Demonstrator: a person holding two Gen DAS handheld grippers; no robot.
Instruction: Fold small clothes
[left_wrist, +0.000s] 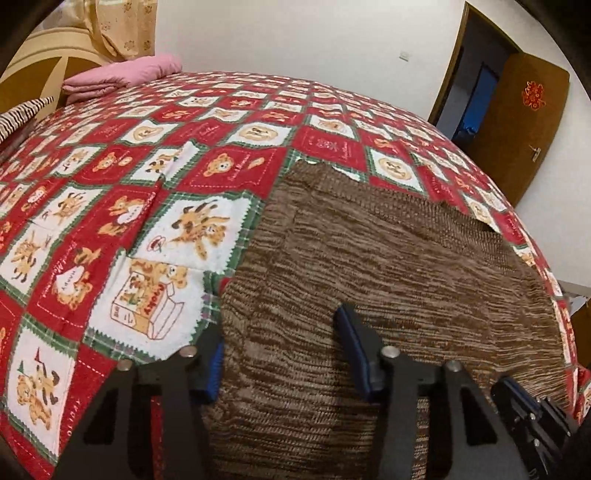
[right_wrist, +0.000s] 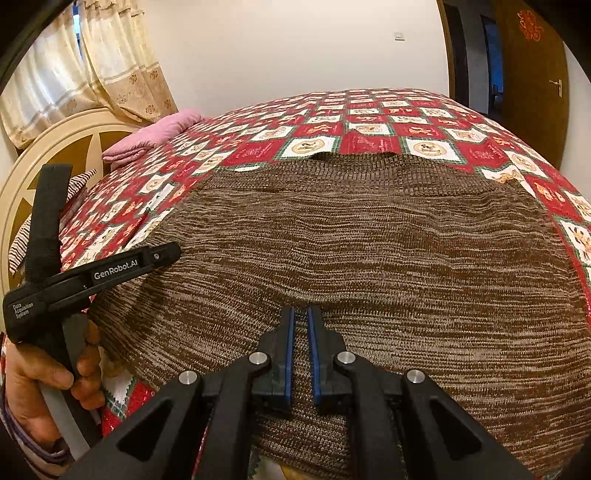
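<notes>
Brown knit sweater (right_wrist: 351, 251) flat on bed (left_wrist: 110, 206). Right tongs (right_wrist: 301, 325) clamped on its near hem; left tongs (left_wrist: 280, 332) apart, straddling its left edge.

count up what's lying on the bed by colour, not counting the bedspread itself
Brown: 1, the knitted sweater
Pink: 1, the folded blanket
Striped brown and white: 1, a cloth at the edge, only partly in view
Total: 3

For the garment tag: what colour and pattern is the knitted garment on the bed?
Knitted garment: mottled brown and beige streaks, clearest in the right wrist view.
</notes>
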